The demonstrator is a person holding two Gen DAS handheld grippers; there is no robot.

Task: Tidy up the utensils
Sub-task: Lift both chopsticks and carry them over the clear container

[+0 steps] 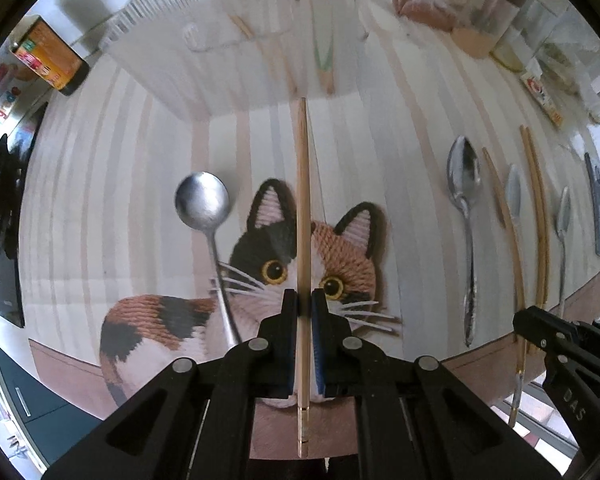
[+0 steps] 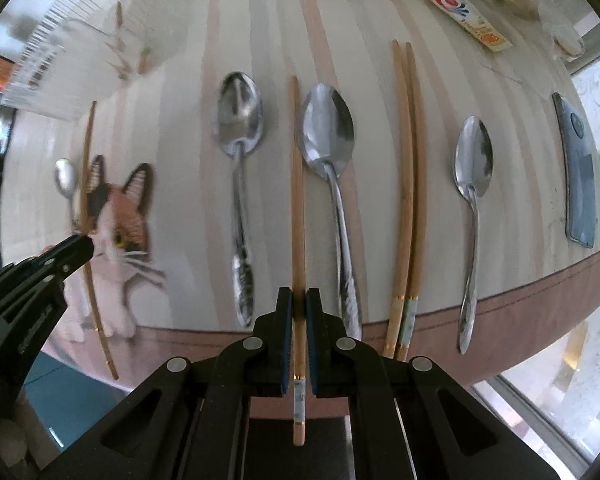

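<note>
My left gripper (image 1: 305, 302) is shut on a wooden chopstick (image 1: 302, 200) that points away over the cat picture. A round spoon (image 1: 202, 200) lies left of it. My right gripper (image 2: 299, 302) is shut on another wooden chopstick (image 2: 297, 184), lying between two large spoons (image 2: 239, 120) (image 2: 328, 128). A chopstick pair (image 2: 408, 184) and a smaller spoon (image 2: 473, 160) lie to its right. The left gripper also shows in the right wrist view (image 2: 76, 246), and the right gripper in the left wrist view (image 1: 536, 322).
A striped tablecloth (image 1: 140, 184) with a cat picture (image 1: 328, 248) covers the table. A grey phone (image 2: 578, 172) lies at far right. A clear rack (image 1: 236, 36), jars (image 1: 496, 16) and a packet (image 2: 468, 20) stand at the back. The table's front edge is near the grippers.
</note>
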